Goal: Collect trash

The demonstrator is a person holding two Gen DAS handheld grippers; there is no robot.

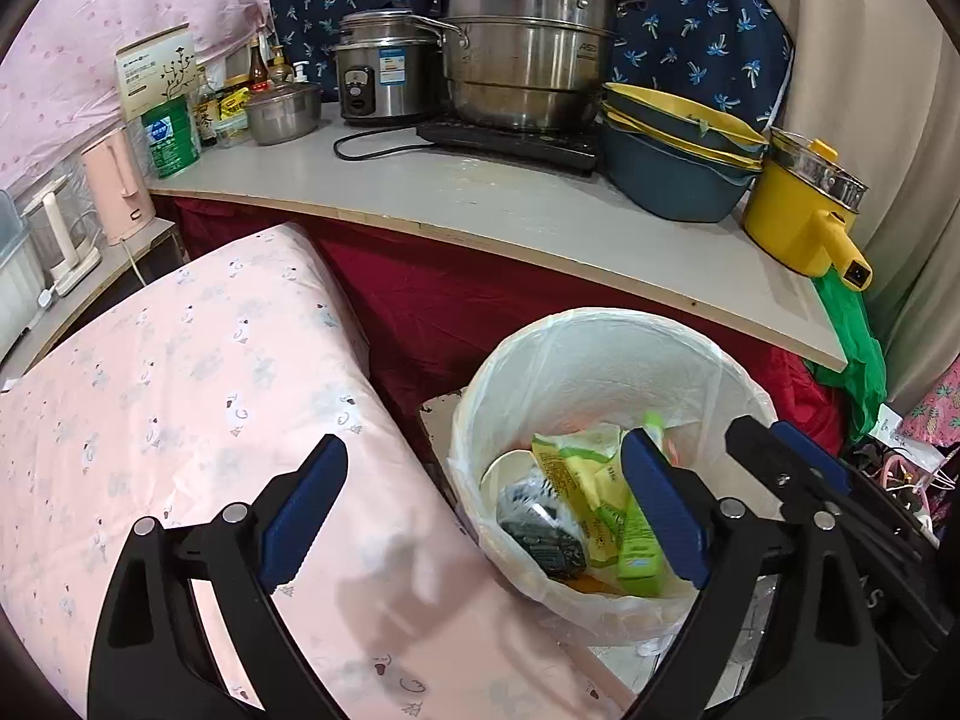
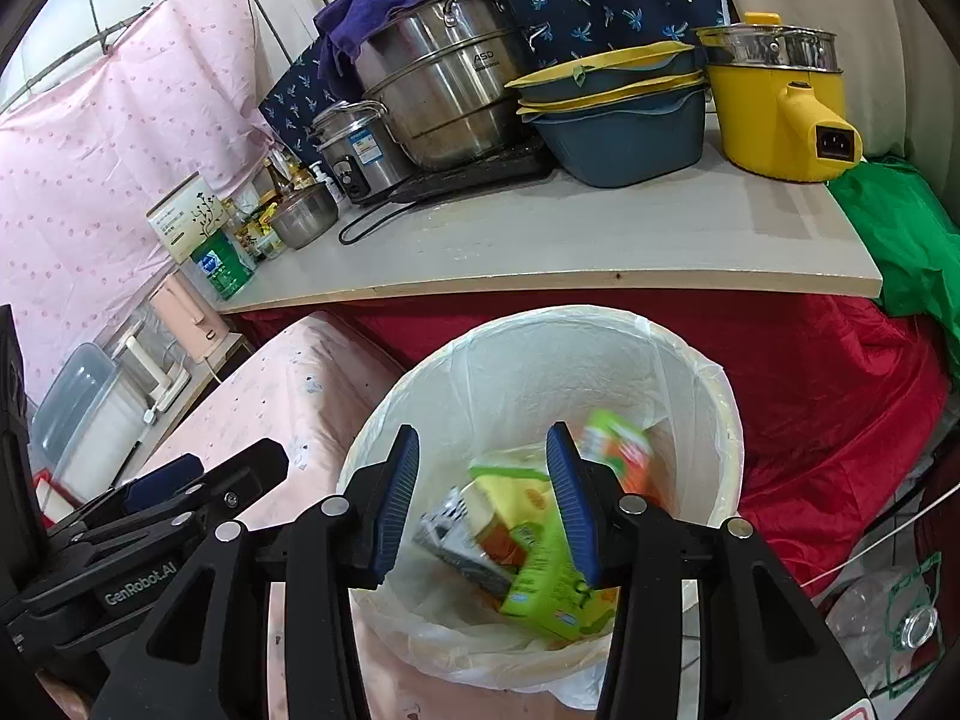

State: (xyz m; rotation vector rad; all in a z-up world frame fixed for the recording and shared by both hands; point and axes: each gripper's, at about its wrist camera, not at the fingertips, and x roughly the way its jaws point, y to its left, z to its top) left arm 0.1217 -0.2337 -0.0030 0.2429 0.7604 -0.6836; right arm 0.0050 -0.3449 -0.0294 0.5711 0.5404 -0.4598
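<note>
A white bin lined with a clear bag [image 1: 600,324] [image 2: 540,324] stands on the floor below the table edge. Inside lie a green carton [image 1: 639,546] [image 2: 552,582], a yellow-green wrapper [image 1: 576,468] and a black-and-white packet [image 1: 540,522] [image 2: 456,534]. A blurred orange-and-green carton [image 2: 621,450] is inside the bin, just right of my right gripper's finger and apart from the pads. My right gripper [image 2: 483,432] hangs over the bin, open, gripping nothing. My left gripper [image 1: 483,444] stands wide open and empty, straddling the bin's left rim and the pink bedding.
Pink printed bedding [image 1: 180,396] lies left of the bin. The grey table [image 1: 510,204] carries steel pots, a rice cooker, stacked blue-yellow basins and a yellow electric pot [image 2: 774,108]. Red cloth [image 2: 840,372] hangs below it. A clear plastic bottle [image 2: 888,618] lies on the floor at right.
</note>
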